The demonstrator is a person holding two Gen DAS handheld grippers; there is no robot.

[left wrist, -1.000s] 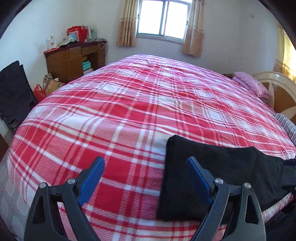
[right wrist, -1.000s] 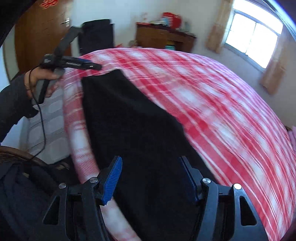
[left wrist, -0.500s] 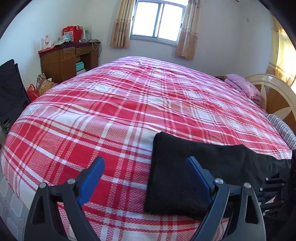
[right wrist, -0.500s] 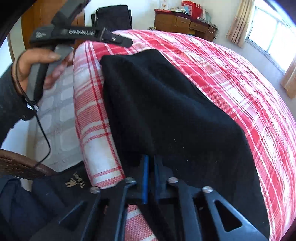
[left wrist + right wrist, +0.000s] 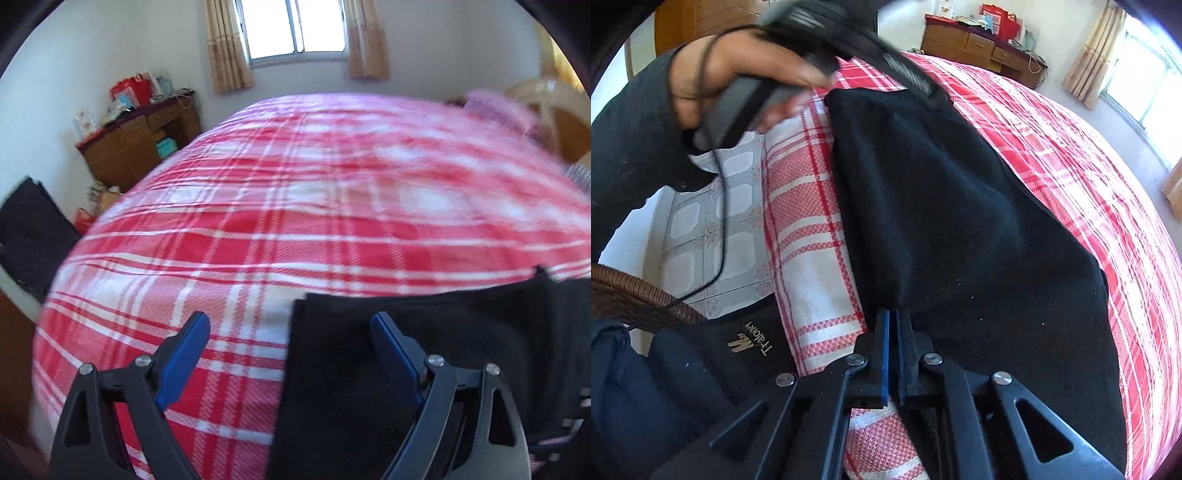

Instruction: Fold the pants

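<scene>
Along the near edge of the bed [image 5: 332, 221] lie the black pants [image 5: 960, 221], the right gripper [image 5: 892, 354] with jaws pinched shut on one end. The left gripper [image 5: 291, 354] hangs wide open and empty over the other end; it looks due to close there before any fold

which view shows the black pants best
The right wrist view: the black pants run nearly full length along the bed's edge. The left wrist view catches only one squared-off end, partly behind a finger and cropped at the right.
</scene>
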